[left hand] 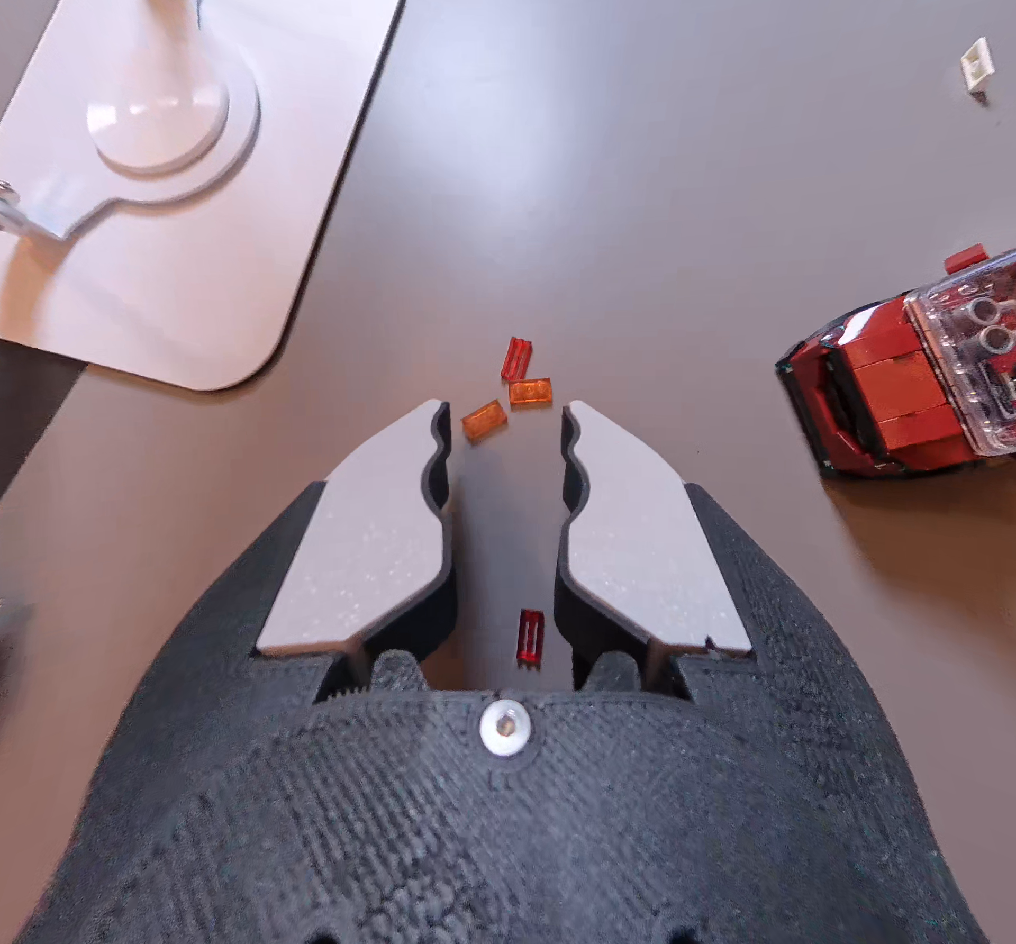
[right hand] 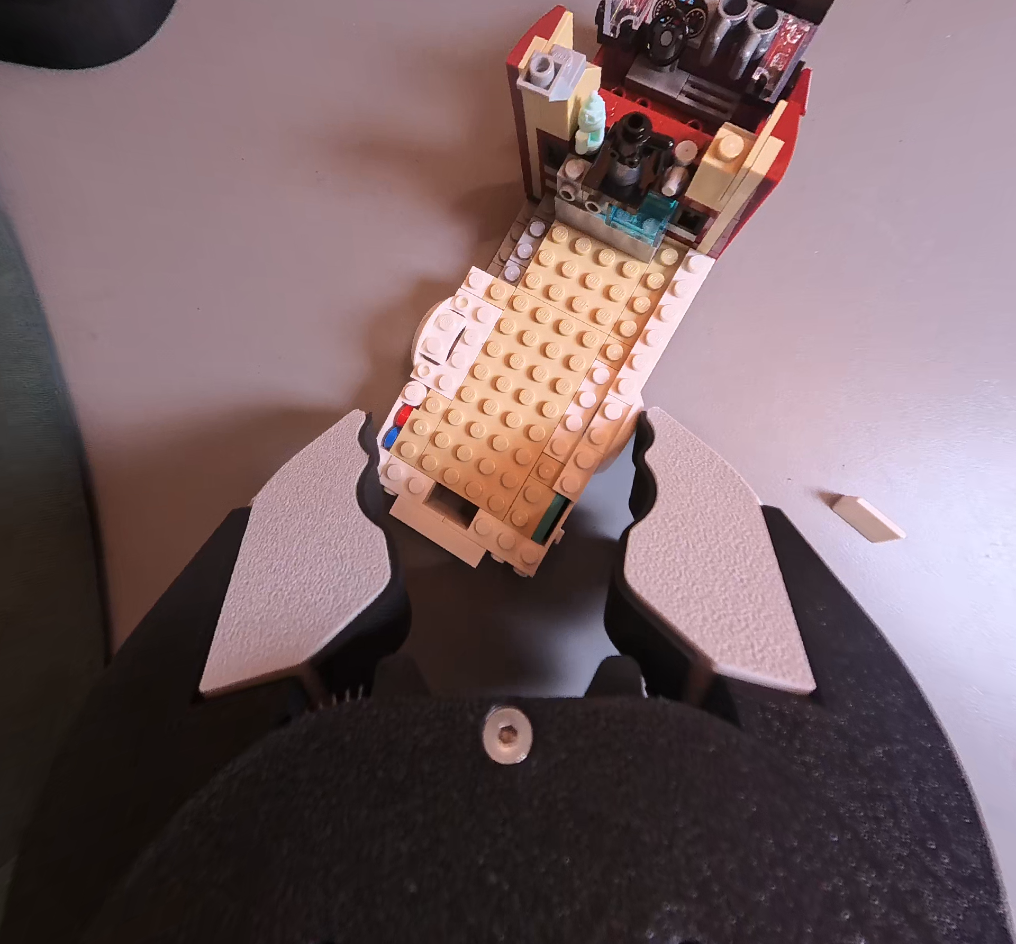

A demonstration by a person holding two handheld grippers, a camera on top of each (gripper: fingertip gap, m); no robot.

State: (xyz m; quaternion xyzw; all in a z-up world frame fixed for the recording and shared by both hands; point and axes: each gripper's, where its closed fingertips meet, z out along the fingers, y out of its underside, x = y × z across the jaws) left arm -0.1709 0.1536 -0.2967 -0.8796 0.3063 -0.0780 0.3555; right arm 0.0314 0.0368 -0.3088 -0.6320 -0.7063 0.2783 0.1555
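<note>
A brick-built vehicle [right hand: 550, 357] — tan studded floor, white edges, dark red cab — sits on the tabletop [right hand: 220, 203] between the right gripper [right hand: 503, 456] fingers, spread wide; its left fingertip touches the rear corner, the other stands apart. The left gripper [left hand: 506, 423] fingers are spread over small orange tiles [left hand: 484, 420].

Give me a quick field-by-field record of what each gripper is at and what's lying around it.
Left gripper: open, holding nothing, over brown table
Nearest: two orange translucent plates, red translucent tile
Between its fingers: another red tile
Right gripper: open around rear of tan studded brick vehicle; contact unclear
Aside: white stand base
</note>
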